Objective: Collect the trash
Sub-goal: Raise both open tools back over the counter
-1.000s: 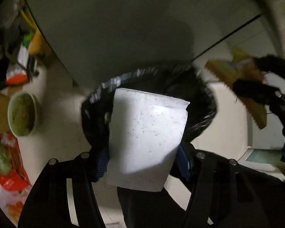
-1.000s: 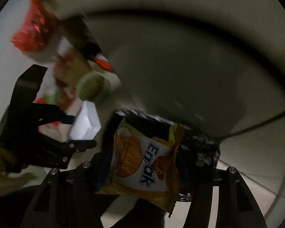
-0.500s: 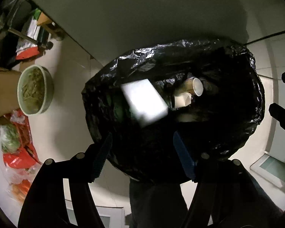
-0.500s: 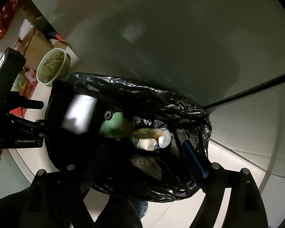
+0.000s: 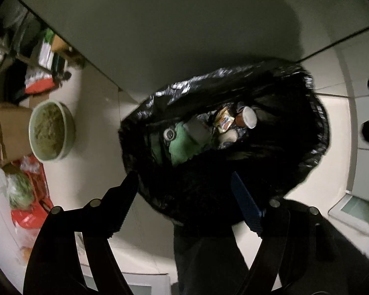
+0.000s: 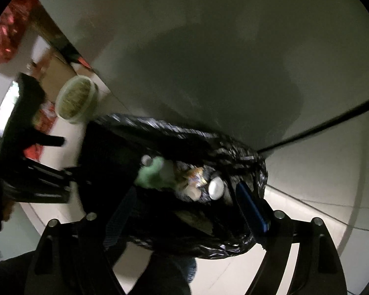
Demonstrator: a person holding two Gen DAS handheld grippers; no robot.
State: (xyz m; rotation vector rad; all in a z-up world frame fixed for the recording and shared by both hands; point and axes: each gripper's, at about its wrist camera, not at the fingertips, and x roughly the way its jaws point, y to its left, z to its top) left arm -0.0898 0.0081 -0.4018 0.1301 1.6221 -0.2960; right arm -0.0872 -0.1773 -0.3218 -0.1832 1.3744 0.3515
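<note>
Left wrist view shows the left claw [image 5: 184, 191] hanging empty over the mouth of the black trash bag [image 5: 295, 167], its fingers spread wide apart. Inside the bag lie a green wrapper [image 5: 182, 145], a snack packet [image 5: 223, 123] and paper cups [image 5: 248, 119]. The right claw [image 6: 182, 206] is likewise spread and empty above the same bag [image 6: 233, 245]. The dropping step looks finished, with both loads lying in the bag. Next comes a fresh pickup: on the floor to the left sit a green bowl [image 5: 52, 130] of scraps, a cardboard box [image 5: 12, 130] and red packaging [image 5: 29, 218]. Whichever claw goes must swing away from the bag, line up on one piece and close on it.
</note>
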